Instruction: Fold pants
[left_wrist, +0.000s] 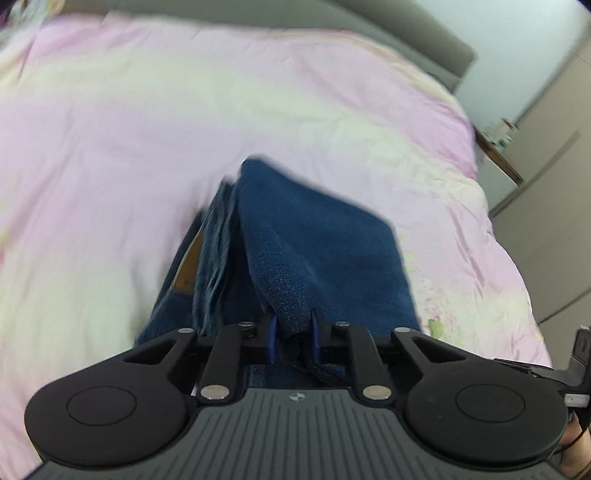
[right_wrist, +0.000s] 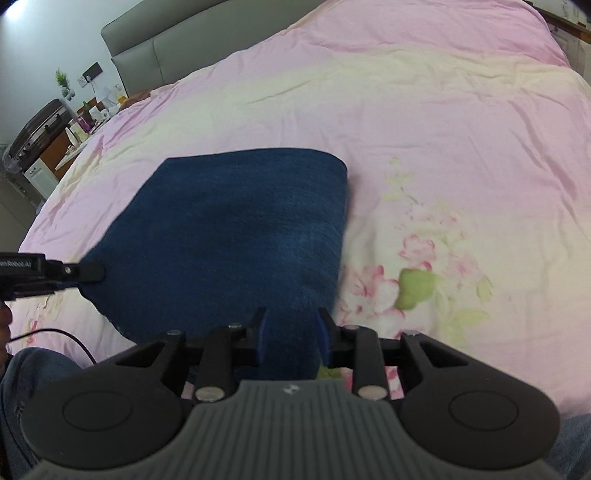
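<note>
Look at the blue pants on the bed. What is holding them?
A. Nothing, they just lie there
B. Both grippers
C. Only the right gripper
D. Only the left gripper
B. The left gripper has the blue pants pinched between its fingers, and the right gripper is closed on another edge of the same cloth, above the pink bedspread.

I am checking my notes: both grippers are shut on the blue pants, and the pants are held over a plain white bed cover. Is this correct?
Not fully. The bed cover is pink and pale yellow with a flower print, not plain white; the right wrist view shows this best. The rest holds: the left gripper and the right gripper are both shut on the blue pants.
</note>
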